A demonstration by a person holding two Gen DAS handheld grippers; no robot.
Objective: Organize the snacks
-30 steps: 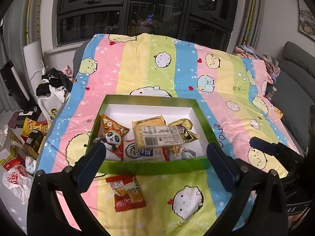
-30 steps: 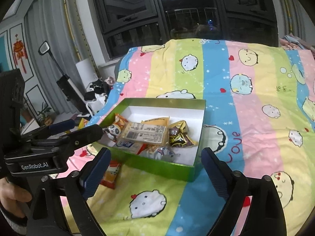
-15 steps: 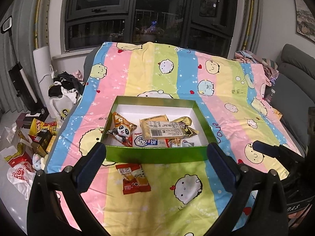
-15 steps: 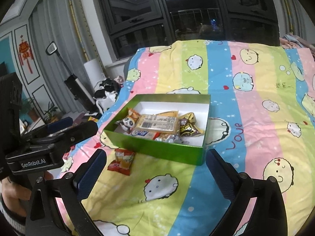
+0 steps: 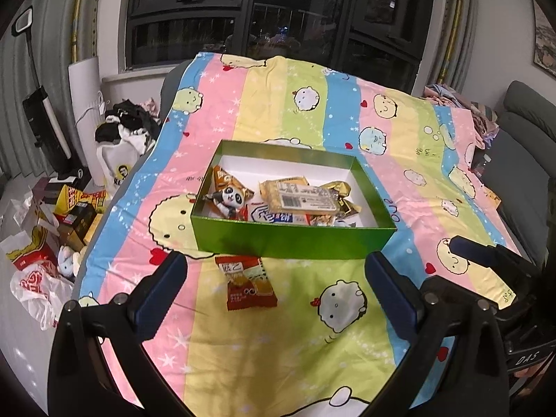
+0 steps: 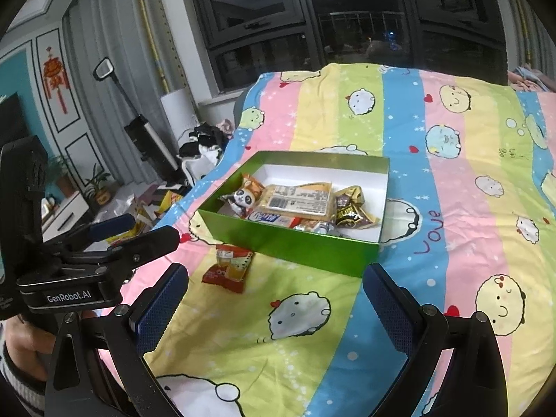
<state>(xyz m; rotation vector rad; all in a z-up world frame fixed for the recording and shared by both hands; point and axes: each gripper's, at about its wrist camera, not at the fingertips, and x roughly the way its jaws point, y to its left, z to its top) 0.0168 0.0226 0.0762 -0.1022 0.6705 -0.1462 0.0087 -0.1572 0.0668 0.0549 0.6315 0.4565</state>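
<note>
Both tools have drawn back from the one green box [image 5: 292, 241] at frame centre; the right tool [image 6: 274, 304] has just opened wider, and the left tool [image 5: 276, 286] gapes empty too. One red-and-orange snack packet [image 5: 251, 283] lies flat on the striped bedsheet [image 5: 410, 160], just below the box, which holds several wrapped snacks.

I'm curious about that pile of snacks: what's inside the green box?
Inside the green box: a panda packet, a long labelled pack lying on others, and gold wrappers. The packs underneath are mostly covered, so unreadable.
</note>
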